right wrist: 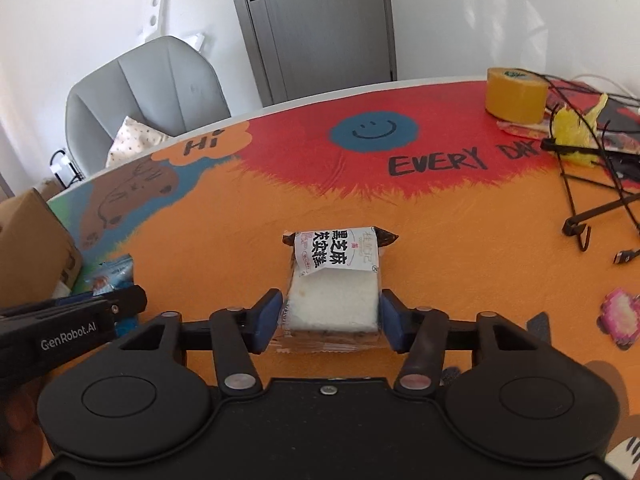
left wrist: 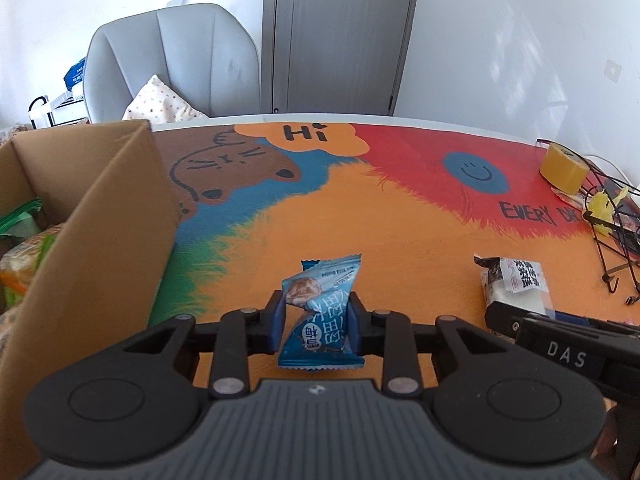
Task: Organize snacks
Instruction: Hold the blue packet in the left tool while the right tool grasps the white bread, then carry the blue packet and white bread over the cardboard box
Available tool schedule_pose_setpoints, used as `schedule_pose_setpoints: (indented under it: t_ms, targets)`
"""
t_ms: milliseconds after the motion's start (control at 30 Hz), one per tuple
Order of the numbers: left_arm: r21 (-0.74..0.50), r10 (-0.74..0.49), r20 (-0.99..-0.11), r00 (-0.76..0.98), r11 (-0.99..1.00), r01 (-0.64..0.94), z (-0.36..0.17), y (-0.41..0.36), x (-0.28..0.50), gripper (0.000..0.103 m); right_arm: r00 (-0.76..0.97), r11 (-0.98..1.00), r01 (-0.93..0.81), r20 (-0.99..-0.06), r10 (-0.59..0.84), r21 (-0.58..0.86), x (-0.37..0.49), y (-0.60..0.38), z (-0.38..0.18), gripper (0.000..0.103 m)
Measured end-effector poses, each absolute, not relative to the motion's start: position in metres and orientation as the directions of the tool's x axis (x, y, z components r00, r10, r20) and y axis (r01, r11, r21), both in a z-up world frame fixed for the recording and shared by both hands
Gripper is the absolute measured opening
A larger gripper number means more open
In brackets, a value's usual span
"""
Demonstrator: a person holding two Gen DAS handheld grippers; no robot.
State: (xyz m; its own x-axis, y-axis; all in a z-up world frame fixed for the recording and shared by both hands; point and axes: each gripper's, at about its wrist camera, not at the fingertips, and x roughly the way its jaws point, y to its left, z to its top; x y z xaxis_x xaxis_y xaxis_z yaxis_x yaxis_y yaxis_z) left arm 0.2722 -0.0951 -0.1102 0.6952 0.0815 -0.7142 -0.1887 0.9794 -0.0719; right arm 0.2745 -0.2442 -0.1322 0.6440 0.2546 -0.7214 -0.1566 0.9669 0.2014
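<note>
Blue foil snack packet (left wrist: pixel 320 312) sits pinched between the pads of the left gripper (left wrist: pixel 316 322), standing roughly upright with its long axis running away from the camera; the foil is creased where the pads bite, so I read it as gripped. Can't tell whether its bottom edge touches the bench (left wrist: pixel 360 216) or hangs just above it. White cake in clear wrap (right wrist: pixel 334 288), label end pointing away, lies flat on the orange part of the mat between the pads of the right gripper (right wrist: pixel 332 320); pads are just beside or touching its sides, wrapper not visibly squeezed, so I'd call that one bracketed and can't tell if the grip is made. Cardboard box (left wrist: pixel 92 216) stands at the left edge of the bench, open top, with other bagged snacks (left wrist: pixel 20 264) already inside. Key relation: box lies to the left of both packets, and its near wall is right beside the left gripper, so the left hand is much nearer; the right has to cross the left gripper's space to get there. My guess is blue packet goes over the box wall first. Far right: yellow tape roll (right wrist: pixel 516 94) and a tangle of black cables (right wrist: pixel 592 184), well apart from both packets.
</note>
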Motion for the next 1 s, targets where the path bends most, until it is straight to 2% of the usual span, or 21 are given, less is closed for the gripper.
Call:
schedule_pose_setpoints:
  t_ms: [233,1000]
  targets:
    - [-0.079,0.086,-0.692,0.717,0.978,-0.193,-0.098,-0.087,0.253,0.030,0.656,0.957,-0.142,-0.699,0.284,0.255,0.256,-0.246,-0.121,0.050]
    - [-0.120,0.102,-0.567,0.818,0.971,-0.205,-0.035,-0.054,0.185,0.030,0.743,0.935,-0.212,-0.574,0.343,0.284,0.205,-0.221,-0.064,0.050]
